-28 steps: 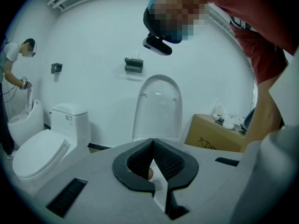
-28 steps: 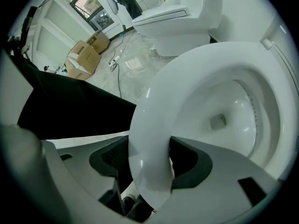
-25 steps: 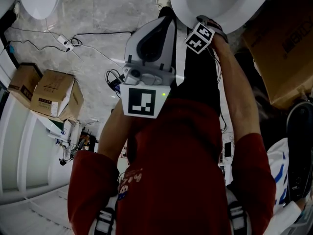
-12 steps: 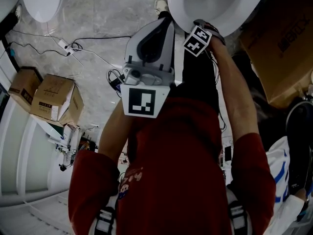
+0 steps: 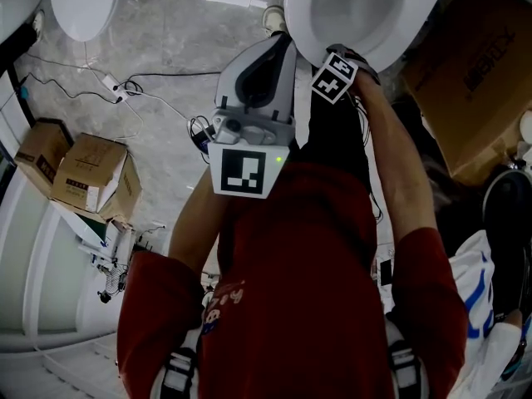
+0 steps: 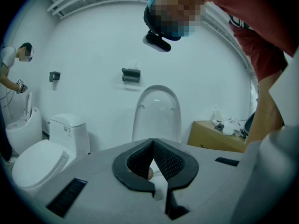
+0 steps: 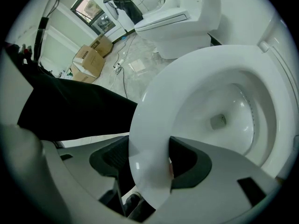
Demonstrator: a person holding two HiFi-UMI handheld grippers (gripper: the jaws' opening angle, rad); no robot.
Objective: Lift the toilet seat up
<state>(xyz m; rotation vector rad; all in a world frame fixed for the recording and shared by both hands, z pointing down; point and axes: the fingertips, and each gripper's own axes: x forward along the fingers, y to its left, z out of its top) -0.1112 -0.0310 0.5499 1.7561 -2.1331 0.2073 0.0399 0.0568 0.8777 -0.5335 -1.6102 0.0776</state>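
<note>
A white toilet [image 5: 366, 11] stands at the top of the head view, its bowl open to sight. My right gripper [image 5: 339, 52], with its marker cube [image 5: 335, 76], reaches to the bowl's near edge. In the right gripper view the white seat ring [image 7: 154, 101] runs between the two dark jaws, and the right gripper [image 7: 149, 155] is shut on the ring's front part, with the bowl [image 7: 224, 115] beyond. I cannot tell how far the seat stands off the bowl. My left gripper [image 5: 278, 44] is held in front of the chest, away from the toilet, shut [image 6: 153, 143] on nothing.
Cardboard boxes [image 5: 83, 169] and cables [image 5: 116, 86] lie on the floor at left, near a second toilet [image 5: 83, 2]. A large box [image 5: 474, 65] is at right. The left gripper view shows another toilet [image 6: 42, 157], a raised lid [image 6: 156, 113], and a person [image 6: 11, 69].
The toilet bowl has slid lower in the head view and more of its inside shows. The right gripper stays at the rim; the left gripper has barely moved.
</note>
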